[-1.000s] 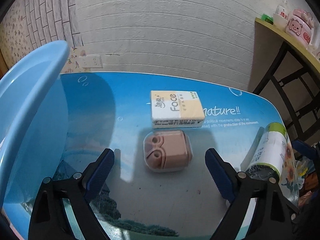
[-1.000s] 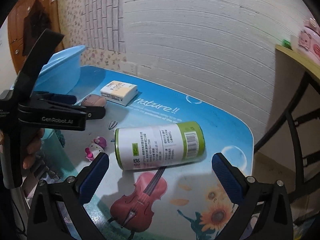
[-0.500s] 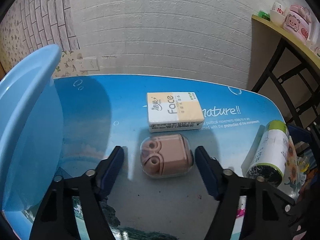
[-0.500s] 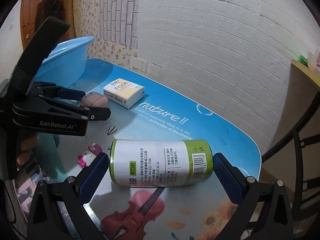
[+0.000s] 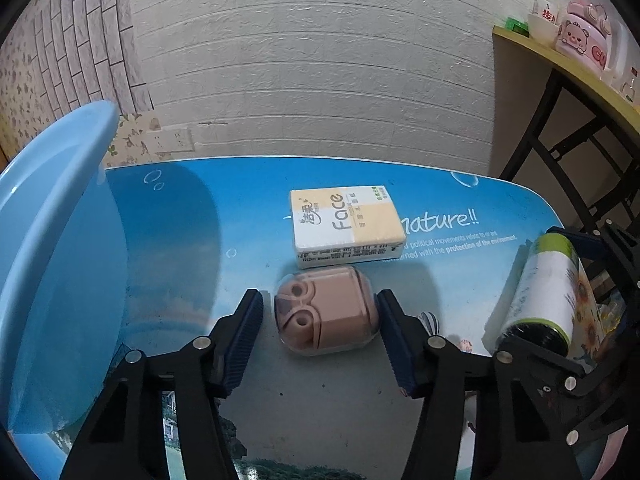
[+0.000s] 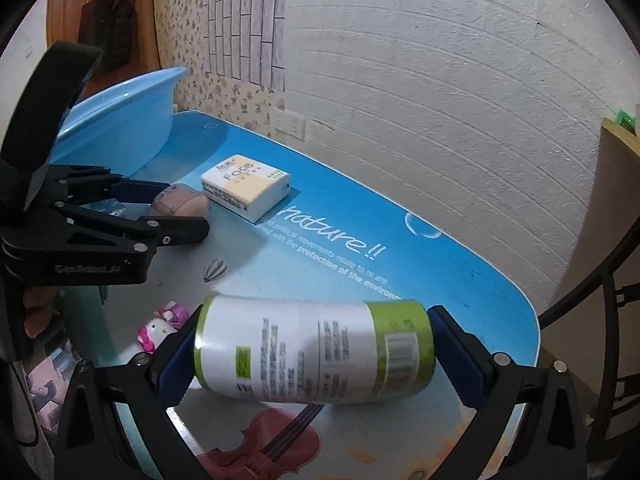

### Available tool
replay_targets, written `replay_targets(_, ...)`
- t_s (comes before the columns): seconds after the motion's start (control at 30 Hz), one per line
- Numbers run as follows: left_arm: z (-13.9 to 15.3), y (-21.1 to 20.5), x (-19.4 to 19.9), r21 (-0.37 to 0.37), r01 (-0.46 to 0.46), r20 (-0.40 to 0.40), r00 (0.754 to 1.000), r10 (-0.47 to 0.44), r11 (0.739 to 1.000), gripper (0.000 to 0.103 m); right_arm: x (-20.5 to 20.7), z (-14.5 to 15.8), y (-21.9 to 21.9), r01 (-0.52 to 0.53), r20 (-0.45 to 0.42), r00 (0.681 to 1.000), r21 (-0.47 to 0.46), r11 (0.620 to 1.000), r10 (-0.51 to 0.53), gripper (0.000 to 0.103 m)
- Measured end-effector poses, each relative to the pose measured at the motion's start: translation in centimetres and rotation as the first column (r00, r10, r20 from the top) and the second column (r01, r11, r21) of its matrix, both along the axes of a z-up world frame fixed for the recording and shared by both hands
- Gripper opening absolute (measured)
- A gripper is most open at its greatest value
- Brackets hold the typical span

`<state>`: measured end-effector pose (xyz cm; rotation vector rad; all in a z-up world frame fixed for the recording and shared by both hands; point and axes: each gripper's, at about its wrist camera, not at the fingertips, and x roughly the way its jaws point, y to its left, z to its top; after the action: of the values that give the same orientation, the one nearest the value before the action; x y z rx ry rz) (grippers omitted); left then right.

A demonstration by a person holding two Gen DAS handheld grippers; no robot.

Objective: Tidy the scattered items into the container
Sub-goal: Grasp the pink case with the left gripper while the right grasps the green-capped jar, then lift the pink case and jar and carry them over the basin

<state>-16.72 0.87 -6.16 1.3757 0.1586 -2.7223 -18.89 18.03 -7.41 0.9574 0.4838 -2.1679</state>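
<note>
Left gripper straddles the pink pod toy, jaws just been closing; right pad looks to be touching it, left pad a sliver off, not clamped yet. Toy sits mid-table, just beside the tissue pack on its wall side; blue basin waits at the table's left end. Right gripper near the front edge brackets the can lying across the jaws, pads against both ends, seemingly gripped endwise.

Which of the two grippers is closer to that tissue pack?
Left. The left gripper straddles the pink case beside the tissue pack; the right gripper is across the table, fingers around the can.
</note>
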Motion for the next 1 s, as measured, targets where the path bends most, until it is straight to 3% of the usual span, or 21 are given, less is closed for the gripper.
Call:
replay_targets(0.3, 0.0, 0.2, 0.1, -0.011, 0.017, -0.003, 1.000, -0.017, 1.000, 0.048, 0.4, 0.1, 0.3, 0.026, 0.012, 1.000, -0.012, 1.000, -0.026, 0.097)
replay_targets(0.47, 0.0, 0.1, 0.7, -0.008, 0.030, 0.002, 1.000, -0.030, 1.000, 0.048, 0.9, 0.4, 1.1, 0.100, 0.020, 0.995, -0.033, 0.994, -0.099, 0.097)
replay_targets(0.77, 0.4, -0.3, 3.6, 0.003, 0.068, -0.005, 0.998, -0.068, 0.998, 0.048, 3.6, 1.8, 3.9, 0.328, 0.034, 0.945, -0.103, 0.939, -0.327, 0.097)
replay_targets(1.0, 1.1, -0.2, 6.5, -0.001, 0.103, -0.008, 0.995, -0.103, 0.995, 0.048, 7.3, 3.0, 3.9, 0.435, 0.044, 0.900, -0.133, 0.891, -0.433, 0.097)
